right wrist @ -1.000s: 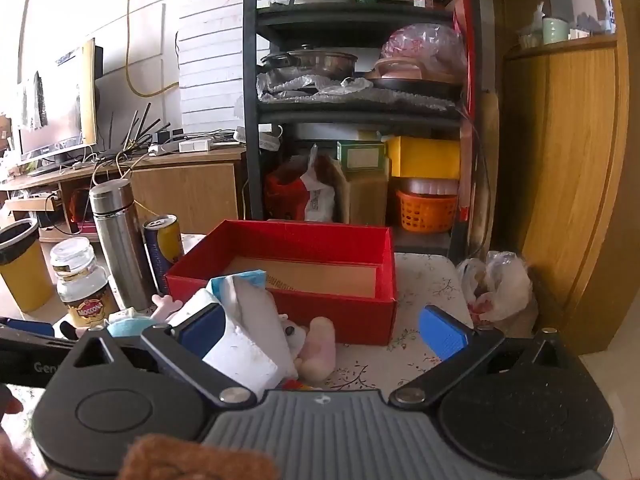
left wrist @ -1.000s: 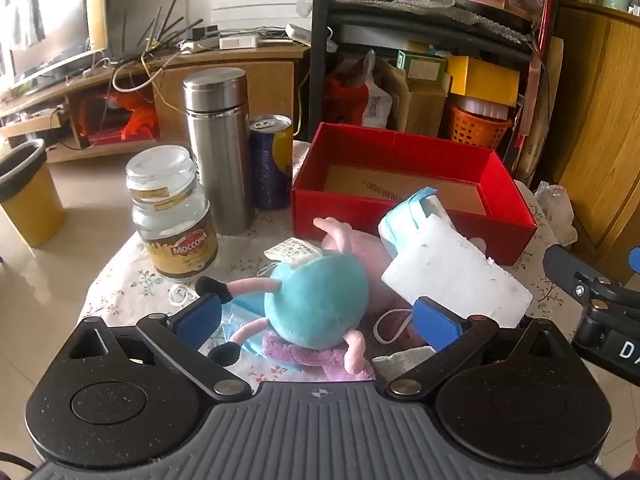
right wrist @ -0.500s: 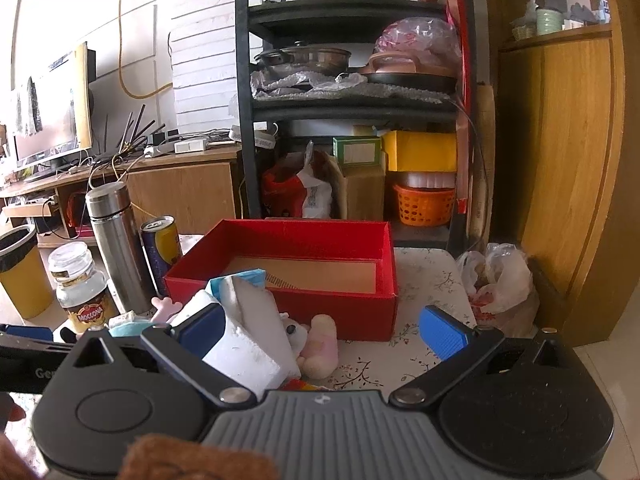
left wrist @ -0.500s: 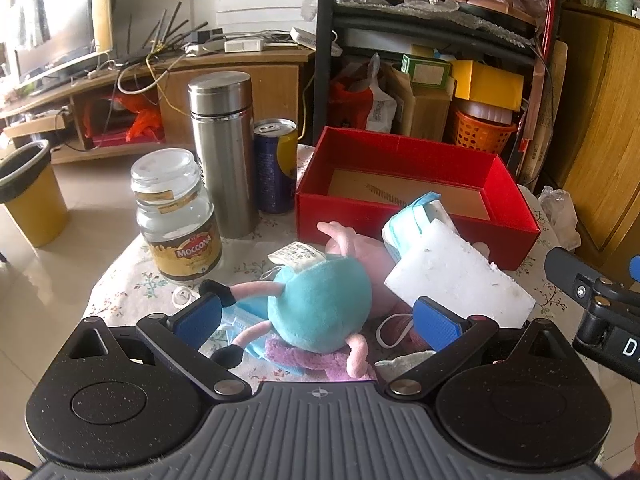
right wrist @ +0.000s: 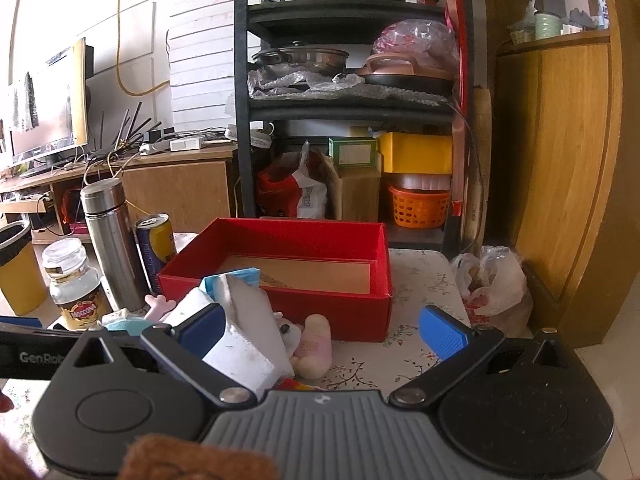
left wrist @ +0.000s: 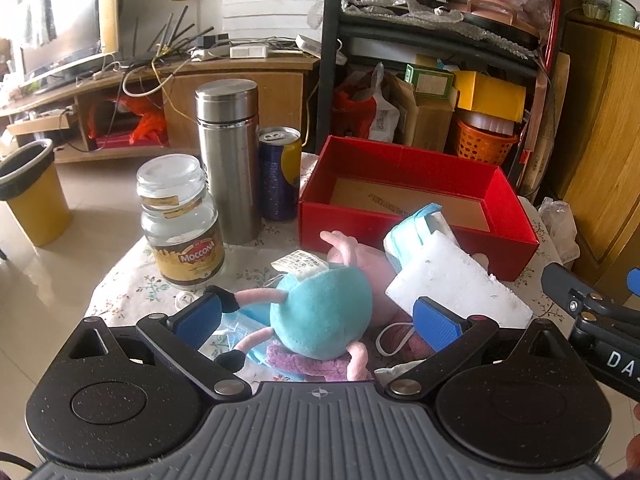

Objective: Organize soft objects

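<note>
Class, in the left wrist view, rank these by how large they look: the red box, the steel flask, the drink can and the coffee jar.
1. red box
2. steel flask
3. coffee jar, nearer the camera, so its edge over the can is unsure
4. drink can

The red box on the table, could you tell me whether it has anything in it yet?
Empty. The red box is open-topped and shows only its bare brown floor in both views.

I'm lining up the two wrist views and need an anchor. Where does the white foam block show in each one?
Left wrist: the foam block sits right of centre, leaning against the teal plush, just above the right blue finger.
Right wrist: the foam block is lower left, behind the left blue finger.
Shared landmark: the red box directly behind it in both.
</note>
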`<state>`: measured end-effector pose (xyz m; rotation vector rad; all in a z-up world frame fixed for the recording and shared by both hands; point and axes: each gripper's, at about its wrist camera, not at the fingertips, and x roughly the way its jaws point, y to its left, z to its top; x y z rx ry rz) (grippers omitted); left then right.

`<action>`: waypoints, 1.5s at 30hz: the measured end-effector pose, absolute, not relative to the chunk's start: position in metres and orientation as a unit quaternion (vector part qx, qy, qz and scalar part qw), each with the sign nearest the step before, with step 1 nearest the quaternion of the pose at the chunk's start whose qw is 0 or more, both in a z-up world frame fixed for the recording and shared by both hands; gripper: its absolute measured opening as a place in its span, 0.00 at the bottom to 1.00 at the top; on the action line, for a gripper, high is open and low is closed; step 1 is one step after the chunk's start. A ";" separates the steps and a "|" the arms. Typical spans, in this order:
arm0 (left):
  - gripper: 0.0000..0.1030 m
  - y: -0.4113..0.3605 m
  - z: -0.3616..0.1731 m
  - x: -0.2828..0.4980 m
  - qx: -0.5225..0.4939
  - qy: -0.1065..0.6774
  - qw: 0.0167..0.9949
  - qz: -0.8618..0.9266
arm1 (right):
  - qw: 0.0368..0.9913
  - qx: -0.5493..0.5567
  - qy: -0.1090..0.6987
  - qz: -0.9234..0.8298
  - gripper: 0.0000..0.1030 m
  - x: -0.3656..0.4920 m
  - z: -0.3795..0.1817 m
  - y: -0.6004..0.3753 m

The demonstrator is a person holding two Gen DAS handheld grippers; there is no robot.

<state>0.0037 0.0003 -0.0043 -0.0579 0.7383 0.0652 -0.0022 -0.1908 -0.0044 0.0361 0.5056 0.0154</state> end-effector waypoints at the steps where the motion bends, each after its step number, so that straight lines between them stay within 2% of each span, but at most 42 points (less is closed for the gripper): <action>1: 0.94 0.000 -0.004 0.003 -0.028 0.361 0.932 0.031 | 0.968 0.017 0.250 0.006 0.76 -0.002 -0.005 -0.190; 30: 0.94 0.002 -0.005 0.001 -0.017 0.359 0.932 0.032 | 0.966 0.016 0.258 0.015 0.76 0.002 -0.008 -0.189; 37: 0.94 0.027 -0.008 0.003 -0.029 0.370 0.927 0.061 | 0.963 -0.027 0.263 0.049 0.76 0.007 -0.013 -0.173; 45: 0.94 0.064 -0.004 0.005 -0.074 0.375 0.920 0.089 | 0.948 -0.148 0.247 0.137 0.76 0.014 -0.022 -0.128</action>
